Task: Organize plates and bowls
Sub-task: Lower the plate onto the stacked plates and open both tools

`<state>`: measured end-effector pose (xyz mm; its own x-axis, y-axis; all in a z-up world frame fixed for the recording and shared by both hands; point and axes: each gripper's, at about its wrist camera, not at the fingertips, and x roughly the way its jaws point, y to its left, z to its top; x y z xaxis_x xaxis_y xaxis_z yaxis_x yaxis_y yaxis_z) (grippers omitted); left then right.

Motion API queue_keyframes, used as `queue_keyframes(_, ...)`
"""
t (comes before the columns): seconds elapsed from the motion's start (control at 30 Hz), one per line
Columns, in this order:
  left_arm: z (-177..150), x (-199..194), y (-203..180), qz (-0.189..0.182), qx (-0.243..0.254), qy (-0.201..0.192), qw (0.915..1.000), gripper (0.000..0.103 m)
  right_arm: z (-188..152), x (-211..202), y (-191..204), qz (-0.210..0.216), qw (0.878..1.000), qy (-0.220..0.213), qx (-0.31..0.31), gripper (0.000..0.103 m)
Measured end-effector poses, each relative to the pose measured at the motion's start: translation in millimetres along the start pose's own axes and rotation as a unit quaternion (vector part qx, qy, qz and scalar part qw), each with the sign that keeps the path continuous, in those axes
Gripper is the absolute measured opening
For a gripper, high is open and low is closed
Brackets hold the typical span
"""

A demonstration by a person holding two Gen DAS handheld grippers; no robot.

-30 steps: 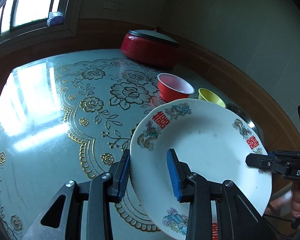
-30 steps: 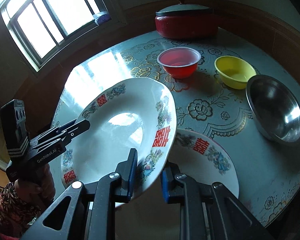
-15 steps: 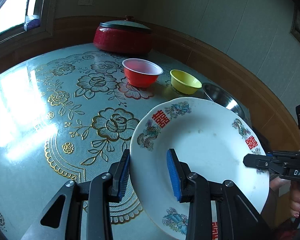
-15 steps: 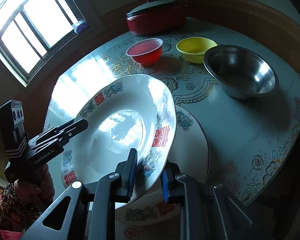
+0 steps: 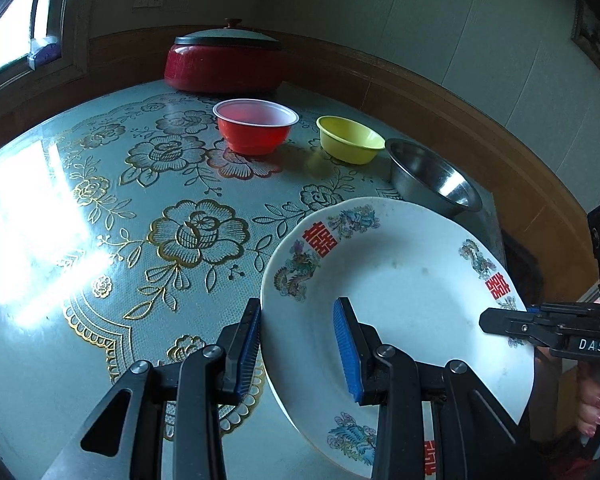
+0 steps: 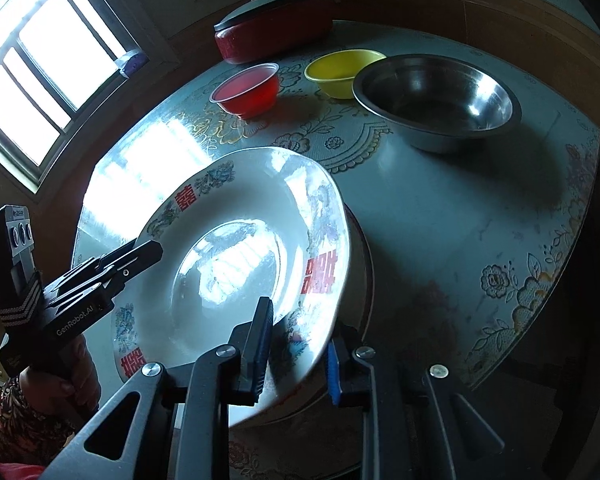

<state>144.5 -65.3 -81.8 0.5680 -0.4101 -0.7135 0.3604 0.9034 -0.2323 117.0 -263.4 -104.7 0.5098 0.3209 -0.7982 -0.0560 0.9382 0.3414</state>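
A white plate (image 5: pixel 400 280) with red characters and painted birds on its rim hangs tilted over the table, held from two sides. My left gripper (image 5: pixel 298 320) is shut on its near rim, one blue pad inside and one underneath. My right gripper (image 6: pixel 300 332) is shut on the opposite rim; it also shows in the left wrist view as the right gripper (image 5: pixel 500 320). A second matching plate (image 6: pixel 360 264) lies on the table directly beneath, mostly hidden. Further back stand a red bowl (image 5: pixel 256 128), a yellow bowl (image 5: pixel 350 140) and a steel bowl (image 5: pixel 432 176).
A red lidded pot (image 5: pixel 224 64) sits at the far edge by the wall. The glass-topped table (image 5: pixel 40 320) carries a gold floral cloth, and its edge runs close on the right. A window lies to the left. A person's hands grip both handles.
Both grippers have carried the plate sideways and a little lower. It now covers the second plate, which earlier showed to its right. The steel bowl has come into the left wrist view.
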Motion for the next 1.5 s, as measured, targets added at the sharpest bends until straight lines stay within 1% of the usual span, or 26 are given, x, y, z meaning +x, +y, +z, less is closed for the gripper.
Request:
queue_keyframes(0.07, 0.2, -0.2, -0.2, 0.003, 0.002, 0.003, 1.0, 0.036, -1.6, 0.8, -2.9, 0.004, 1.0, -0.001, 0.009, 0.023)
queue_keyframes(0.2, -1.5, 2.8, 1.0, 0.01, 0.004, 0.015, 0.9998, 0.036, 0.2, 1.1, 0.8, -0.002, 1.0, -0.003, -0.001, 0.023)
queue_keyframes(0.3, -4.7, 2.2, -0.2, 0.013, 0.005, 0.015, 0.9998, 0.036, 0.9, -0.2, 2.4, -0.011, 1.0, -0.005, -0.007, 0.023)
queue_keyframes(0.43, -5.8, 1.5, -1.0, 0.018, 0.002, 0.012, 0.9998, 0.036, 3.2, -1.4, 2.8, -0.014, 1.0, -0.003, 0.001, 0.023)
queue_keyframes(0.5, -5.5, 1.8, -2.0, 0.018, 0.002, 0.013, 0.9998, 0.036, 6.3, -0.4, 2.6, -0.018, 1.0, -0.001, 0.003, 0.025)
queue_keyframes(0.57, -5.7, 1.8, -4.0, 0.022, 0.005, 0.013, 0.9997, 0.036, 7.5, -1.5, 3.9, -0.027, 1.0, 0.0, 0.002, 0.025)
queue_keyframes(0.67, -6.2, 1.0, -6.7, 0.027, 0.009, 0.015, 0.9995, 0.036, 9.0, -3.1, 2.4, -0.03, 0.999, 0.003, 0.009, 0.026)
queue_keyframes(0.8, -6.5, -0.9, -4.7, 0.018, -0.007, 0.016, 0.9997, 0.038, 9.8, -7.6, 1.6, -0.046, 0.999, -0.002, 0.017, 0.031)
queue_keyframes(0.93, -8.1, -2.7, -8.6, 0.019, -0.002, 0.018, 0.9997, 0.043, 9.5, -7.9, 0.3, -0.071, 0.997, -0.002, 0.012, 0.033)
queue_keyframes(1.13, -11.5, -7.4, -11.1, 0.015, 0.002, 0.022, 0.9996, 0.049, 7.7, -12.0, -2.2, -0.059, 0.998, -0.004, 0.022, 0.033)
queue_keyframes(1.23, -12.7, -9.7, -11.3, 0.012, -0.001, 0.026, 0.9996, 0.052, 6.4, -17.8, -3.5, -0.05, 0.998, -0.012, 0.03, 0.033)
queue_keyframes(1.3, -13.3, -11.9, -12.1, 0.014, -0.004, 0.027, 0.9995, 0.052, 4.6, -19.5, -4.1, -0.045, 0.998, -0.014, 0.037, 0.033)
queue_keyframes(1.37, -13.4, -13.3, -14.3, 0.013, -0.005, 0.03, 0.9995, 0.056, 1.5, -19.8, -4.1, -0.038, 0.998, -0.012, 0.041, 0.034)
queue_keyframes(1.47, -12.5, -12.9, -20.7, 0.019, 0.002, 0.035, 0.9992, 0.062, -2.6, -20.0, -2.5, -0.04, 0.998, -0.011, 0.041, 0.034)
queue_keyframes(1.5, -12.3, -12.5, -22.2, 0.023, 0.005, 0.037, 0.9991, 0.063, -3.5, -20.0, -1.8, -0.041, 0.998, -0.01, 0.039, 0.034)
